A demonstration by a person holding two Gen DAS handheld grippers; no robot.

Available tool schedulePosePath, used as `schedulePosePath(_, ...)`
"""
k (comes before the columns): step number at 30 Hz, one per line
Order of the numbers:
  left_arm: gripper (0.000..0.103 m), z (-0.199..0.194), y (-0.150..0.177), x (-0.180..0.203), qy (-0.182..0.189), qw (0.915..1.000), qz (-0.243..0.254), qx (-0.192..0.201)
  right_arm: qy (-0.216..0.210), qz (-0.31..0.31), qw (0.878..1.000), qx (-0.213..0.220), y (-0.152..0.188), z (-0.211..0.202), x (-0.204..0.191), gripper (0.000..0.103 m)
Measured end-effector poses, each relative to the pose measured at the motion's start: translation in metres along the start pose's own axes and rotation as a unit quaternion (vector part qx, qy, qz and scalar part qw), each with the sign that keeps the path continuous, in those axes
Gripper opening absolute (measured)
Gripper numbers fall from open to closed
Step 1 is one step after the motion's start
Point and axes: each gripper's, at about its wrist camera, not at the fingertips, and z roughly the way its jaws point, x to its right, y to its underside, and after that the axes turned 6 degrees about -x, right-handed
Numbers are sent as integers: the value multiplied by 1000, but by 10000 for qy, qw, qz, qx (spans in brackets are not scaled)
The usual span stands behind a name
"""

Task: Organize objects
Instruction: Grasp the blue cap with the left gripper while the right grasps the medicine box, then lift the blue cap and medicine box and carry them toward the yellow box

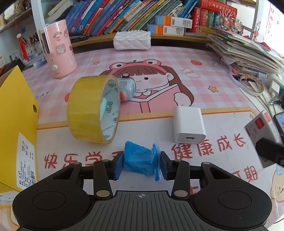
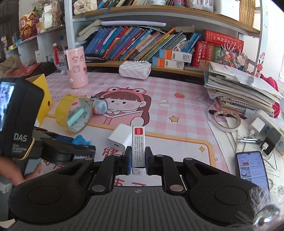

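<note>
We look across a worktop [image 1: 221, 88] covered with a pink checked cartoon mat, backed by a wooden shelf [image 2: 124, 9] packed with leaning books. On the mat we count one roll of yellow packing tape [image 1: 92, 110] standing on its edge, one small grey toy camera [image 1: 127, 88] just behind it and touching it, one white cube-shaped USB charger [image 1: 189, 124] lying flat, one pink cylindrical canister with cartoon stickers [image 1: 58, 48], and one white quilted pouch [image 1: 132, 40] at the shelf's foot. A yellow cardboard file box [image 1: 16, 113] stands at the left edge. To the right we see one heap of papers and notebooks [image 2: 239, 90], one thin white tape ring [image 2: 227, 119] and one smartphone [image 2: 252, 170] with its screen lit.

Our left claw [image 1: 141, 164] pinches one crumpled blue plastic wad [image 1: 140, 160], both pads pressing its sides, low over the mat in front of the tape roll. Our right claw [image 2: 138, 160] is pressed tight on one narrow white carton with a red label [image 2: 138, 147], held upright, just beside the charger. In the right wrist view, fingers [image 2: 10, 170] grasp the left device's handle.
</note>
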Motion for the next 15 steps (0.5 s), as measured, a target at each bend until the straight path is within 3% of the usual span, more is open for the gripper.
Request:
schedulePosePath(10, 39, -50, 11, -14, 356, 9984, -200, 388, -47, 254, 9989, -382, 3, 11, -4, 14)
schedulePosePath(15, 38, -63, 21, -21, 301, 9981, -145, 514, -126, 205, 9982, -552, 5, 13, -19, 14)
